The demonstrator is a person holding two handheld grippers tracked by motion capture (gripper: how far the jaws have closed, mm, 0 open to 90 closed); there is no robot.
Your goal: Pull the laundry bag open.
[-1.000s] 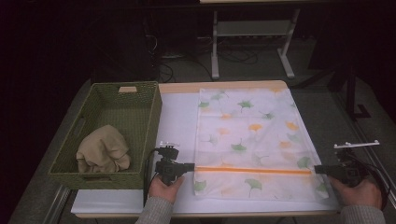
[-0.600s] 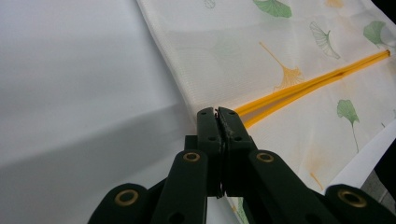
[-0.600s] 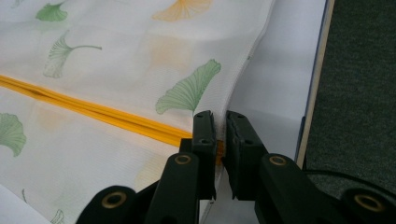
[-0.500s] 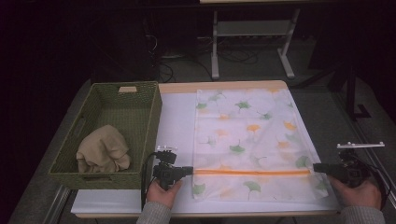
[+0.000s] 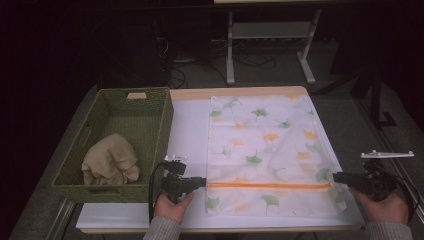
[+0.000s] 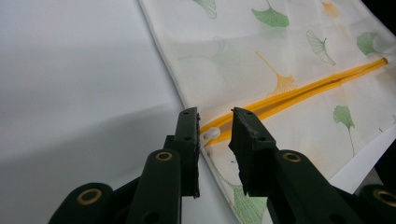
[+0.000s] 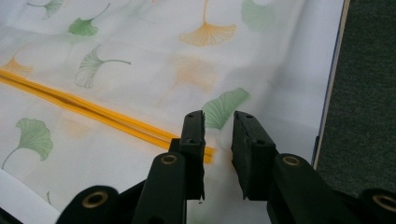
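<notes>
Both tools have just been opening their jaws since the earlier frames, while the hands have hardly shifted and the bag lies where it lay. Largest in the scene is the desk [image 5: 190, 130], covered with a white sheet, its wooden far edge showing. On its right half lies the mesh laundry bag [image 5: 270, 145], flat and printed with green and orange ginkgo leaves, reaching from the far edge almost to the near one. At the left edge of the desk stands a green woven basket [image 5: 160, 112], well apart from the bag, with a crumpled beige cloth [image 5: 110, 160] lying in its near part. An orange zipper [image 5: 270, 185] runs left to right across the near part of the bag. At its left end sits the left tool [image 5: 202, 182], pointing right along the desk; in the left gripper view its jaws stand spread a little, one on each side of the zipper's end, and the small white zipper pull [image 6: 210, 134] shows in the gap between them, with neither pad pressing on it. At the right end of the zipper sits the right tool [image 5: 337, 176], pointing left; in the right gripper view its jaws are likewise parted a little over the bag's right near corner, the end of the orange zipper just beside the left-hand jaw, with nothing pinched. A hand holds each tool from the near edge of the desk.
</notes>
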